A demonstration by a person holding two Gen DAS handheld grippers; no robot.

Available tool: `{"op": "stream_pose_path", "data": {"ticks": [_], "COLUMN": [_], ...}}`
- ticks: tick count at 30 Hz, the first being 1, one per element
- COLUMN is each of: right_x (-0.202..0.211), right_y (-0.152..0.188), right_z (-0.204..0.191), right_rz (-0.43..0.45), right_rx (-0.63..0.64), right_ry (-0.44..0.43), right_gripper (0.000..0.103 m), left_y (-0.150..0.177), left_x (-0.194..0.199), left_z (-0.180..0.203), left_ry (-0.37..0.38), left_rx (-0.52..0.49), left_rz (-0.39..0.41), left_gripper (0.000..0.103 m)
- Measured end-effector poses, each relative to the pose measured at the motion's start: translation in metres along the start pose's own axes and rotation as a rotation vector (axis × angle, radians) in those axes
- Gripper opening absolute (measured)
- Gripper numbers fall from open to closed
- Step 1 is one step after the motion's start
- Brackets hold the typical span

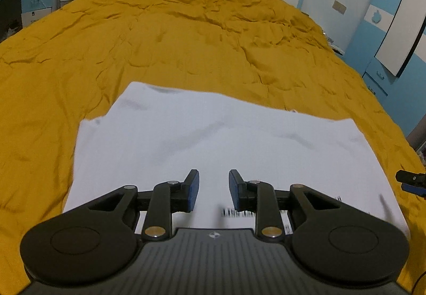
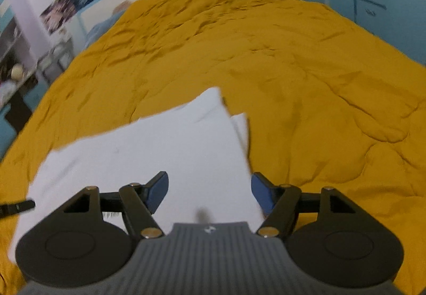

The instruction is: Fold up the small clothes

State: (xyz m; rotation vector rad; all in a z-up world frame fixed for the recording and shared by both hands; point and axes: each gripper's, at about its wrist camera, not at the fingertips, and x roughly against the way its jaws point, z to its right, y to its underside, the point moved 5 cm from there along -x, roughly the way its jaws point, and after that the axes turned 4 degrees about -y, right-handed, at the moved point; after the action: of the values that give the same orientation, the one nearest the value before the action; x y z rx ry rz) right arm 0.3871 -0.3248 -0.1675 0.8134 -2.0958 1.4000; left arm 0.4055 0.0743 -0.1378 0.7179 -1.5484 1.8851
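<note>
Blue-padded fingers (image 1: 192, 190) apart, empty, above white garment (image 1: 202, 135)

Wide mustard quilt (image 1: 186, 37) lies bare beyond the white garment (image 1: 202, 135); only wrinkles obstruct.

Black print on the white garment (image 1: 186, 140) beneath the left gripper (image 1: 213, 190) is smeared, partly hidden by its body, unreadable.

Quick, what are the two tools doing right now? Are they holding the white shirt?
Left tool: open, holding nothing, above the white shirt.
Right tool: open wide, holding nothing, above the shirt's right edge.
</note>
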Motion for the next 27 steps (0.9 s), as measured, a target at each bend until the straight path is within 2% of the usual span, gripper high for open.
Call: {"op": "stream_pose_path", "data": {"ticks": [4,7,10,12,16,17,19,20,21,27], "right_x": [-0.021,-0.041,-0.064,-0.078,-0.096,-0.101,-0.109,-0.112,-0.114,-0.099], "right_y": [-0.013,-0.020,-0.024,-0.026,-0.029,-0.030,-0.033,-0.034,-0.036,-0.048], "right_z": [0.021,0.033,0.040,0.047,0.059,0.060,0.061,0.061,0.061,0.035], "right_rz": [0.001,-0.013,-0.019,-0.027,-0.023,-0.024,-0.028,-0.034,-0.037,0.016], "right_rx": [-0.094,-0.165,-0.199,-0.222,-0.254,-0.257,-0.263,-0.269,-0.273,-0.190], "right_ry": [-0.031,-0.064,-0.070,-0.066,-0.103,-0.113,-0.131,-0.146,-0.161,-0.170], "right_gripper": [0.063,0.056,0.054,0.047,0.043,0.040,0.025,0.014,0.009,0.004], "left_y": [-0.012,-0.020,-0.024,-0.025,-0.028,-0.027,-0.026,-0.026,-0.025,-0.029], "left_x": [-0.017,-0.031,-0.046,-0.055,-0.074,-0.079,-0.085,-0.086,-0.084,-0.061], "left_z": [0.004,0.009,0.013,0.018,0.029,0.031,0.034,0.034,0.034,0.021], "left_ry": [0.000,-0.004,-0.006,0.009,0.014,0.011,0.000,-0.005,-0.004,-0.019], "left_rx": [-0.005,-0.020,-0.029,-0.037,-0.058,-0.061,-0.066,-0.067,-0.067,-0.069], "left_rz": [-0.008,-0.013,-0.029,-0.040,-0.058,-0.063,-0.070,-0.070,-0.063,-0.020], "left_gripper": [0.031,0.031,0.031,0.031,0.031,0.031,0.031,0.031,0.031,0.031]}}
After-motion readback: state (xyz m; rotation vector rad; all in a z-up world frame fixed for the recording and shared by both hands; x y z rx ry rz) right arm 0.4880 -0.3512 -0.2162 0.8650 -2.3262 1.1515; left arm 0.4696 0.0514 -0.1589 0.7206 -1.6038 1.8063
